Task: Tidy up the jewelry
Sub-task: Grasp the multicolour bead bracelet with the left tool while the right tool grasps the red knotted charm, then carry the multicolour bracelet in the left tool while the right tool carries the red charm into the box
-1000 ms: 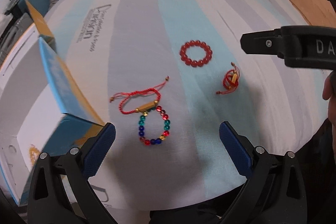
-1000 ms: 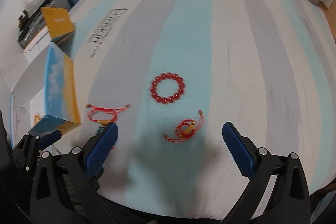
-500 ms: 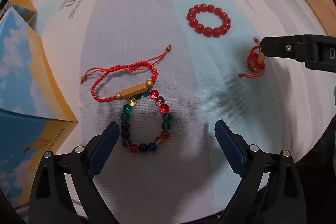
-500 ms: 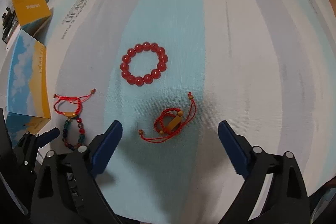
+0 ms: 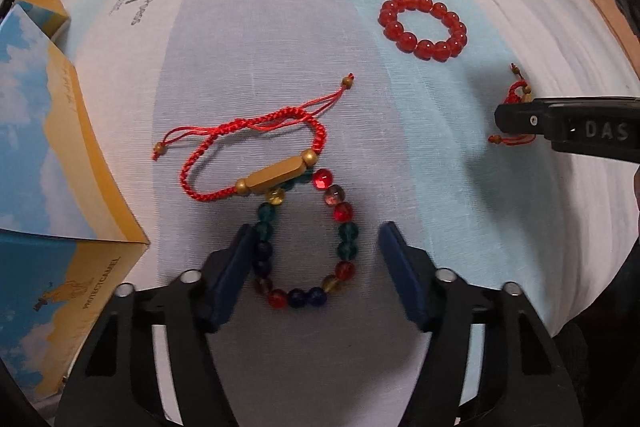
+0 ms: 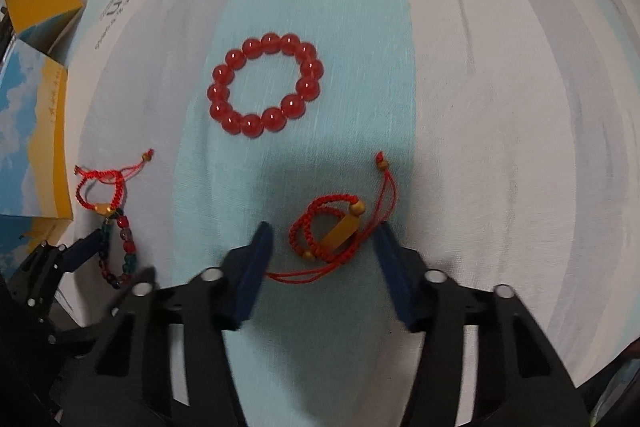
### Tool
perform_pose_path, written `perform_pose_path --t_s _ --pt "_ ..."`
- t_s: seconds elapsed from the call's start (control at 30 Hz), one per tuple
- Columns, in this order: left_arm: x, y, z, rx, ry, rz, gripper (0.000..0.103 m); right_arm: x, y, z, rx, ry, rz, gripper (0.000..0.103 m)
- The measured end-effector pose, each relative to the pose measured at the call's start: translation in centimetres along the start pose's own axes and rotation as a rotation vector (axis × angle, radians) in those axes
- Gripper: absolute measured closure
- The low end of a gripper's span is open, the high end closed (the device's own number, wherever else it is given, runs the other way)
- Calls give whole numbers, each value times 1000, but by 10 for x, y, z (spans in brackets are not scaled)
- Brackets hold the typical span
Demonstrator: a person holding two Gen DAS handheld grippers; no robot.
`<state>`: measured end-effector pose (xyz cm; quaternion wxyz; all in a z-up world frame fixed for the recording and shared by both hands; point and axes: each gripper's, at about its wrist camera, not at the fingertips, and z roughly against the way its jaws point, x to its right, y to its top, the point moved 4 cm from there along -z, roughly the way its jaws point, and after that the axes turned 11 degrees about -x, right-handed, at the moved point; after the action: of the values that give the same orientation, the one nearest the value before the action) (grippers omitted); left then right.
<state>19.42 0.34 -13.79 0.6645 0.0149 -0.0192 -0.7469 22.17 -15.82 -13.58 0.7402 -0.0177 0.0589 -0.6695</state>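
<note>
My left gripper is open, its blue pads on either side of a multicoloured bead bracelet lying on the striped cloth. A red cord bracelet with a gold bar lies just beyond it, touching its top beads. My right gripper is open, its pads either side of a coiled red cord bracelet with a gold bar. A red bead bracelet lies farther out; it also shows in the left wrist view.
A blue and yellow box stands at the left, with a smaller yellow box behind it. The striped cloth covers the surface. The right gripper's side shows at the right of the left wrist view.
Both grippers have moved down and forward over the cloth. The left jaws now straddle the multicoloured bracelet, the right jaws the coiled red cord bracelet, and both have narrowed.
</note>
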Motion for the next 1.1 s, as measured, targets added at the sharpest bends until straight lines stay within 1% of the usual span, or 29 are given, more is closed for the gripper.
perform_pose_path --t_s 0.03,0.07,0.1,0.13,0.17,0.2,0.33,0.57,0.6,0.63,0.83,1.0,1.03,1.1 --pt "-2 -1 1 1 2 2 51 1 -1 -1 1 -3 -1 64" --pt "-4 1 3 0 2 2 58 1 -1 -1 2 -3 -3 69" --pt "-4 -1 4 -1 -1 0 65 1 -2 0 4 -5 -6 71" --pt "-5 -3 5 -4 -5 -5 69 1 -2 0 6 -8 -7 75" --pt "-5 -4 6 -7 -4 -13 78 1 -3 1 5 -11 -6 80" --pt "-5 -5 6 -10 -6 -18 84 2 -5 3 7 -14 -4 81" --pt "-4 -8 10 -20 -27 -20 84 2 -10 12 26 -20 -2 83" --pt "-2 -14 26 -4 -19 -23 85 -4 -18 34 57 -20 3 83" --pt "-2 -14 30 3 -20 -22 101 -6 -20 38 64 -20 4 83" --pt "1 -16 34 6 -18 -21 102 -5 -16 41 69 -20 5 83" --pt "-2 -16 60 39 -2 -22 102 -8 -28 63 102 -22 11 83" --pt "-7 -21 63 43 11 -11 102 -11 -36 81 125 -25 27 83" --pt "-6 -24 63 46 17 -7 101 -12 -38 83 129 -29 31 83" --pt "-10 -23 55 41 30 7 96 -15 -37 84 131 -33 36 83"
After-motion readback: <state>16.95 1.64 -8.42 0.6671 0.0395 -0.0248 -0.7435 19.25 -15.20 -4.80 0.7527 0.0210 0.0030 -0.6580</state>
